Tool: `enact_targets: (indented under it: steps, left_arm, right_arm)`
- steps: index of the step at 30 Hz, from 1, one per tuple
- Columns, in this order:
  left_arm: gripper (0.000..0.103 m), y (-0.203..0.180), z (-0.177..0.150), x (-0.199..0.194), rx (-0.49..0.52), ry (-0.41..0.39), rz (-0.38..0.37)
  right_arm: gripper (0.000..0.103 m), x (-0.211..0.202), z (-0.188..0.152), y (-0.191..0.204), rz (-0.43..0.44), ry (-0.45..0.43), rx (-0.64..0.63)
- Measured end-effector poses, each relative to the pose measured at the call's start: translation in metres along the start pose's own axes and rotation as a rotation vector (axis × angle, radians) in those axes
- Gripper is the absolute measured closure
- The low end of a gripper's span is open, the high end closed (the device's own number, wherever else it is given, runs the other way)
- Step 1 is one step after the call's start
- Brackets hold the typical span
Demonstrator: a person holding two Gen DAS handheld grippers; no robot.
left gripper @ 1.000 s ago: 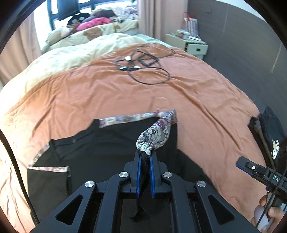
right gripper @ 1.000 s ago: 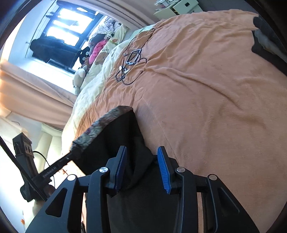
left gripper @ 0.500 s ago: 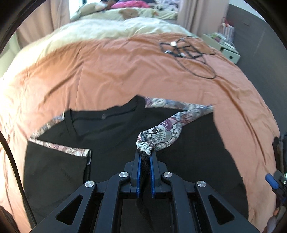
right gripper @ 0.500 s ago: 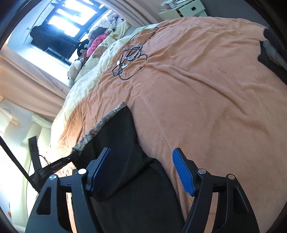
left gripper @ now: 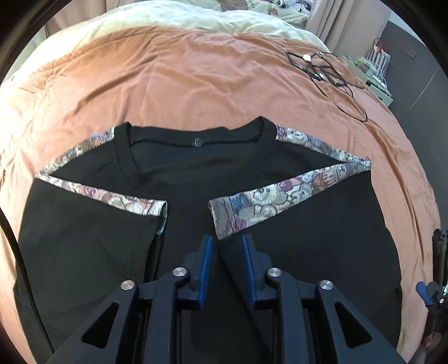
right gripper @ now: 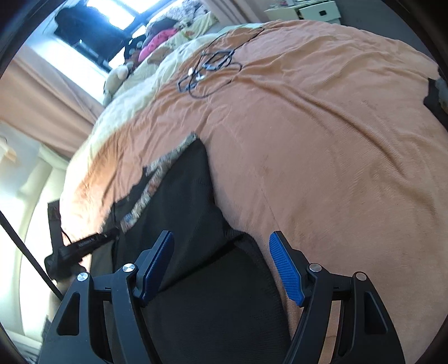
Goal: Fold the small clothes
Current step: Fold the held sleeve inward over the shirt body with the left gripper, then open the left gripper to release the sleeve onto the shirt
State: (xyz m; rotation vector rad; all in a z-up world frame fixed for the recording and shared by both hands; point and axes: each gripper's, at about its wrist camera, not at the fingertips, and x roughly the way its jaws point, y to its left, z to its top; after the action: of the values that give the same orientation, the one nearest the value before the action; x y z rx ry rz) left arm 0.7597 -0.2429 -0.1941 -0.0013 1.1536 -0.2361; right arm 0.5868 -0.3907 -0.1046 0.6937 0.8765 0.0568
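While its jaws are opening, the left gripper (left gripper: 225, 254) is pointing steeply down at the lower centre of the left wrist view, with the dark edge of a folded sleeve (left gripper: 268, 201) lying between its blue pads (left gripper: 206, 263) but no longer pinched by them. That sleeve, trimmed in a patterned band, is lying across the chest of the black shirt (left gripper: 179, 173), which is spreading flat over the middle of the frame with its neckline towards the top. A second folded sleeve (left gripper: 92, 224) is lying at centre left, its cuff ending just beside the first.

Seen in the right wrist view, the right gripper (right gripper: 221, 266) is standing wide at the bottom of the frame, its blue pads (right gripper: 285, 268) well apart and gripping nothing, with the shirt's side edge (right gripper: 201, 196) running up between them. The left gripper's black body is showing at lower left there.

Beneath the shirt, an orange bedcover (left gripper: 196, 78) is filling most of both views. A tangle of black cables (left gripper: 324, 70) is resting on it at upper right, well apart from the shirt, and a cream duvet (left gripper: 173, 14) is lying along the top.
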Motion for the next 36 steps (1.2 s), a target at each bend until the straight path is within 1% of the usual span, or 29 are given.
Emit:
enact_targets:
  steps: [1,3,7,11,12,13,14,15,16,17,19,21,24,25,26,27,28,29,32,36]
  left_arm:
    - [0.070,0.000,-0.001,0.002,0.002,-0.001,0.001]
    - [0.068,-0.001,-0.002,0.007,0.011,0.003,0.011]
    - [0.068,-0.003,-0.001,0.023,0.018,0.018,0.012]
    - [0.068,-0.008,0.000,0.034,0.031,0.004,0.005]
    - [0.069,-0.009,0.001,0.036,0.036,-0.002,0.009]
    - [0.074,-0.010,0.002,0.037,0.039,-0.011,0.015]
    - [0.078,-0.010,0.003,0.038,0.037,-0.014,0.013]
    - [0.087,-0.009,0.004,0.038,0.024,-0.019,-0.004]
    - [0.091,-0.008,0.006,0.038,0.008,-0.024,-0.031]
    - [0.091,-0.008,0.007,0.038,0.005,-0.027,-0.040]
    - [0.093,-0.011,0.009,0.039,0.024,-0.039,-0.015]
    - [0.093,-0.010,0.009,0.038,0.018,-0.045,0.002]
    - [0.091,-0.004,0.010,0.037,-0.019,-0.030,0.001]
    - [0.089,-0.004,0.011,0.036,-0.018,-0.021,0.004]
    - [0.088,-0.004,0.011,0.033,-0.008,-0.022,0.016]
    - [0.083,-0.005,0.011,0.028,0.004,-0.033,0.031]
    - [0.081,-0.005,0.010,0.021,0.010,-0.046,0.036]
    - [0.079,-0.003,0.009,0.016,0.009,-0.047,0.026]
    - [0.079,0.003,0.007,0.005,-0.008,-0.032,0.012]
    - [0.079,0.013,0.003,-0.019,0.008,-0.042,0.036]
  right_arm:
    - [0.034,0.003,-0.001,0.003,-0.007,0.006,-0.014]
    - [0.037,0.009,-0.001,0.009,-0.017,0.017,-0.035]
    - [0.043,0.022,-0.002,0.015,-0.048,0.026,-0.064]
    - [0.055,0.039,-0.002,0.022,-0.082,0.045,-0.103]
    - [0.058,0.045,-0.002,0.022,-0.093,0.053,-0.109]
    - [0.060,0.049,-0.002,0.022,-0.108,0.057,-0.113]
    - [0.067,0.053,-0.002,0.022,-0.129,0.059,-0.116]
    - [0.072,0.055,-0.001,0.020,-0.155,0.060,-0.117]
    - [0.076,0.056,-0.001,0.017,-0.174,0.059,-0.112]
    - [0.077,0.056,-0.001,0.017,-0.180,0.057,-0.104]
    - [0.081,0.054,-0.003,0.014,-0.180,0.060,-0.079]
    - [0.082,0.053,-0.005,0.014,-0.187,0.067,-0.076]
    - [0.082,0.051,-0.006,0.015,-0.192,0.076,-0.070]
    - [0.082,0.049,-0.008,0.015,-0.188,0.078,-0.058]
    - [0.081,0.045,-0.007,0.014,-0.180,0.077,-0.044]
    - [0.078,0.041,-0.007,0.011,-0.168,0.074,-0.025]
    - [0.078,0.036,-0.004,0.008,-0.162,0.072,-0.009]
    - [0.078,0.033,-0.002,0.006,-0.154,0.067,0.000]
    - [0.078,0.026,0.001,0.006,-0.133,0.049,-0.003]
    - [0.078,0.029,-0.003,0.009,-0.113,0.061,-0.011]
